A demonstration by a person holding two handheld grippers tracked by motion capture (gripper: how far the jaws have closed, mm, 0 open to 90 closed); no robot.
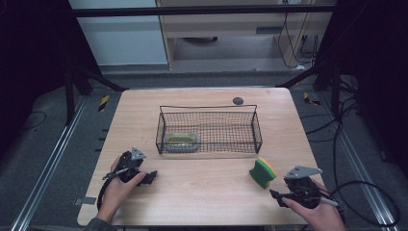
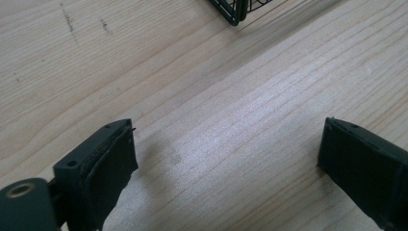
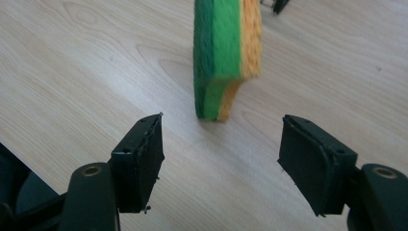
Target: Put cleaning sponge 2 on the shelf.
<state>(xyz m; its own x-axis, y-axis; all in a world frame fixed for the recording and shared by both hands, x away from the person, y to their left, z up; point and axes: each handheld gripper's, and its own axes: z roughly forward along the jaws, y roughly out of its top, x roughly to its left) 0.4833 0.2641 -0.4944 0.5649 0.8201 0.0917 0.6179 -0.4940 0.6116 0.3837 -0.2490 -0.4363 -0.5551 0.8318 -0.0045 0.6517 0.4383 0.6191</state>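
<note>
**Sponge standing on edge ahead of the right gripper**

Both hands are seen at the near edge of the bench, each holding a gripper. Right gripper is held at about 5 o'clock on the bench, jaws pointing toward 10 o'clock. Its jaws are parted to a middling width with nothing between them. Green-and-yellow sponge is noted just ahead of the jaws, standing upright on its edge on the wood, apart from both pads. In the high view the sponge is placed at 4 o'clock, just outside the basket's near right corner.

Left gripper is held low at about 7 o'clock, jaws pointing toward 3 o'clock. Its jaws are spread wide over bare wood, nothing held.

Black wire basket is set at bench centre. A second sponge, green side up, is seen lying flat in its left end.
</note>
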